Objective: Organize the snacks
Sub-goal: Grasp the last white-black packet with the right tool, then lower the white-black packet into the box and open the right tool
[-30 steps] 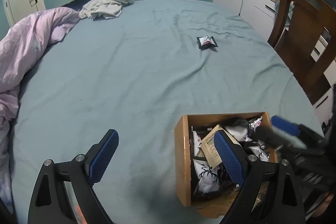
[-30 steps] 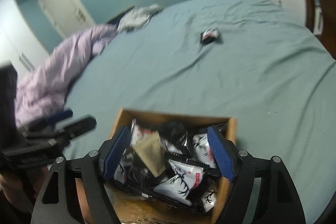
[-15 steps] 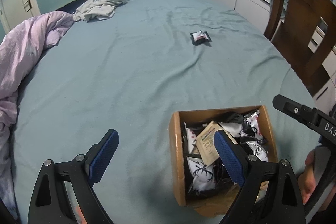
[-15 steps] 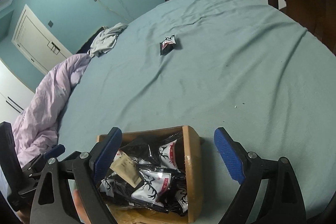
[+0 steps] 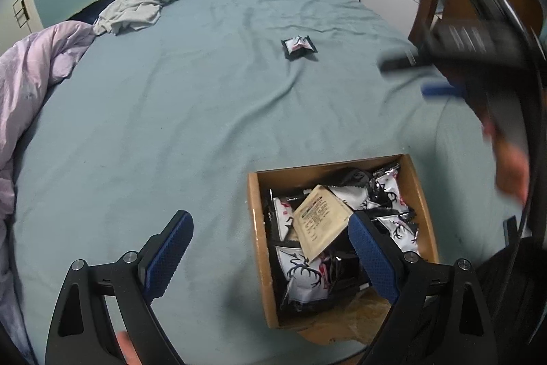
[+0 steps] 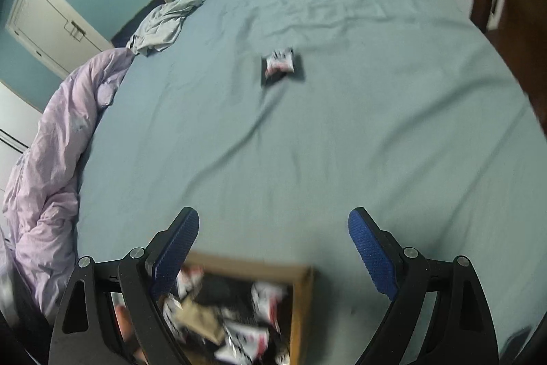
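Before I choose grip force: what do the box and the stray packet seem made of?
Box: likely brown cardboard or thin wood, matte, with plain flat walls. Stray packet: probably glossy plastic film, black and white print, puffy with crimped ends. Both look light.

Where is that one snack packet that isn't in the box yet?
The loose snack packet lies alone on the teal bedsheet, far beyond the wooden box of snacks, toward the far side of the bed in both wrist views.

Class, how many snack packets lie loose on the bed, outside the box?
1. A single packet lies alone mid-bed, far beyond the box; others could be hidden under the quilt.
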The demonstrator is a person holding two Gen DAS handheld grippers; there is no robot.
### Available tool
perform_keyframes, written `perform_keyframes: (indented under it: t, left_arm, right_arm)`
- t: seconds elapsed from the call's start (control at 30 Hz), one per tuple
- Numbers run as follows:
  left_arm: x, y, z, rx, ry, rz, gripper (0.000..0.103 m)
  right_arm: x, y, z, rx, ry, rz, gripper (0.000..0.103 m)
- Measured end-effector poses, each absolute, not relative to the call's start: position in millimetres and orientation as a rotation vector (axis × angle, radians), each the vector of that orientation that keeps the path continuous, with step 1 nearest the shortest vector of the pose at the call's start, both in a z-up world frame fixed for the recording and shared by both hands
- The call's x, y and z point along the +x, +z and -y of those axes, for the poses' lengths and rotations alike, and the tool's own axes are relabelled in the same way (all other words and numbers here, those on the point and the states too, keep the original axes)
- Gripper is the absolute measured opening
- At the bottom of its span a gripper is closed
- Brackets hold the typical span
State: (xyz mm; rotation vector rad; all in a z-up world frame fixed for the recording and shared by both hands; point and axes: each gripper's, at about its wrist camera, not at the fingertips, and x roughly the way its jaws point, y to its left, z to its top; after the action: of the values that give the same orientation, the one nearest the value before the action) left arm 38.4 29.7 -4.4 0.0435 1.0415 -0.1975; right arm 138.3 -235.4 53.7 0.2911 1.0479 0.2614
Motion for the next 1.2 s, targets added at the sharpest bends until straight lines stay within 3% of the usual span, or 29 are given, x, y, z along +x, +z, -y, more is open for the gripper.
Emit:
perform_keyframes:
  t: [0.17, 0.6, 0.63, 0.67, 0.7, 0.77, 0.87, 1.2]
  left_arm:
    - [46.8, -4.0, -31.0, -0.008, -0.222, -1.050, 0.094]
    - [67.6, -10.4, -38.3, -0.088, -0.231, -1.076, 0.094]
    - [68.9, -11.1, -39.1, -0.094, -0.233, -1.079, 0.094]
    - [69.8, -11.7, -39.9, -0.097, -0.233, -1.077, 0.094]
    - [71.6, -11.7, -40.5, -0.095, -0.231, -1.074, 0.094]
    - [72.8, -12.8, -40.7, -0.077, -0.216, -1.068, 0.094]
    - [76.0, -11.3, -43.0, -0.089, -0.210, -1.067, 0.094]
    - [60.6, -3.5, -56.9, -0.059, -0.120, -1.001, 0.094]
  right_arm:
    - [222.4, 66.9, 215.9, 0.303, 0.262, -1.124, 0.089]
    - [381.1, -18.1, 151.4, 0.065, 0.009, -1.234, 0.089]
    - [385.0, -23.9, 148.4, 0.063, 0.001, -1.230, 0.086]
    - [387.0, -27.9, 144.5, 0.053, -0.002, -1.219, 0.078]
    - [388.7, -32.4, 137.7, 0.024, 0.006, -1.210, 0.058]
    - [386.1, -40.7, 128.0, -0.024, 0.034, -1.222, 0.034]
    - [366.1, -35.7, 119.8, -0.066, 0.044, -1.187, 0.025]
    - [215.6, 54.0, 142.2, -0.015, 0.222, -1.094, 0.024]
